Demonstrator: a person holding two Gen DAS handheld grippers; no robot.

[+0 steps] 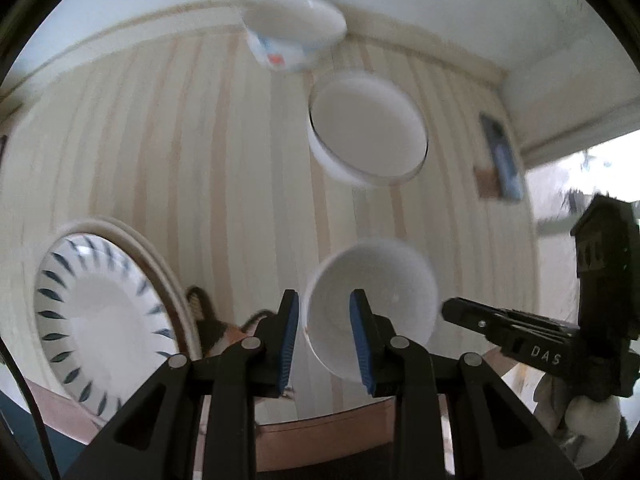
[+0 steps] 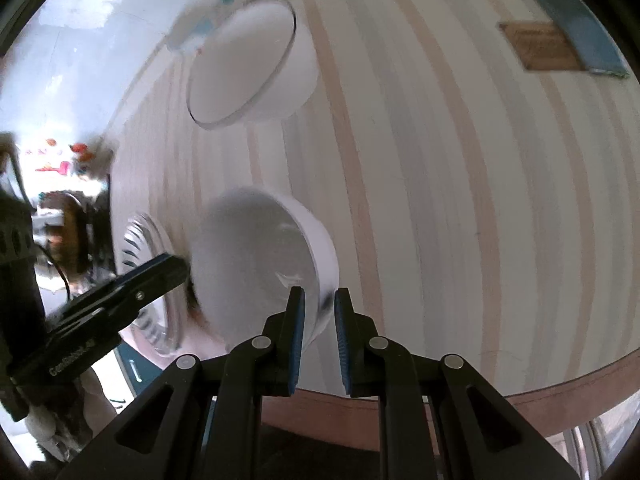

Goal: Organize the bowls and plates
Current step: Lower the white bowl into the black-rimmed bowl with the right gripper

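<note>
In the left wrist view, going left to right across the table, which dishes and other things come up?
Blue-patterned plate → small white bowl clamped in the left gripper → right gripper entering from the right. The two dishes farther back overlap this span, so they are left out.

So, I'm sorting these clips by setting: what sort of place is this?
Probably a home dining area: a striped tablecloth on a table, white bowls set out, and a stack of patterned plates.

A striped table [image 1: 192, 152] is carrying a blue booklet [image 1: 502, 156] and brown card [image 2: 546, 46], lying toward two o'clock.
</note>
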